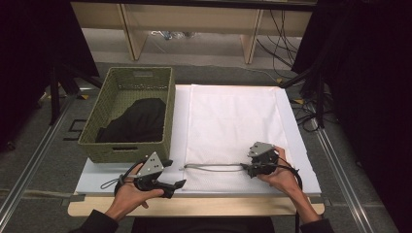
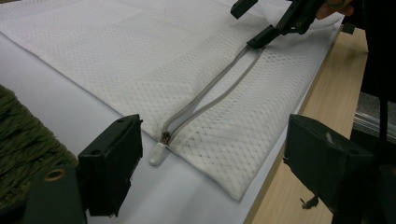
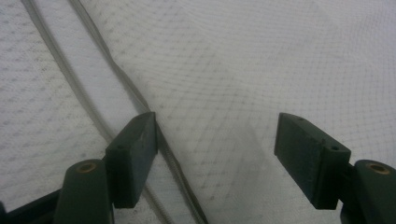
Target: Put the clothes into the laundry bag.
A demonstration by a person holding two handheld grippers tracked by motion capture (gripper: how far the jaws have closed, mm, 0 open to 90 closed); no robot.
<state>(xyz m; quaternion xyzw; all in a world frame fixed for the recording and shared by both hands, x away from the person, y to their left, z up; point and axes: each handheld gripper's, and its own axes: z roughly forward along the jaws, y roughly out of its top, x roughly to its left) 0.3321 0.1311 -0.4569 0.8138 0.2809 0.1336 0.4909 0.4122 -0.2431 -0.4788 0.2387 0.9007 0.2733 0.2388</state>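
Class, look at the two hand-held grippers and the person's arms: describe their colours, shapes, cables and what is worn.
Both the left gripper and the right gripper are black, each with two blocky rectangular jaws and a grey three-cornered plate on top. Brass-coloured rivets sit at the jaw bases. A black cable trails from each gripper. The person wears dark long sleeves.

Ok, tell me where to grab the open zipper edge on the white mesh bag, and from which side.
Probably take the upper zipper edge of the white mesh bag midway along the gap, where the two tapes bow apart and one layer can be pinched. Come from above, on the bag's near side, with one jaw slipped into the gap; the right hand-held gripper is already open there.
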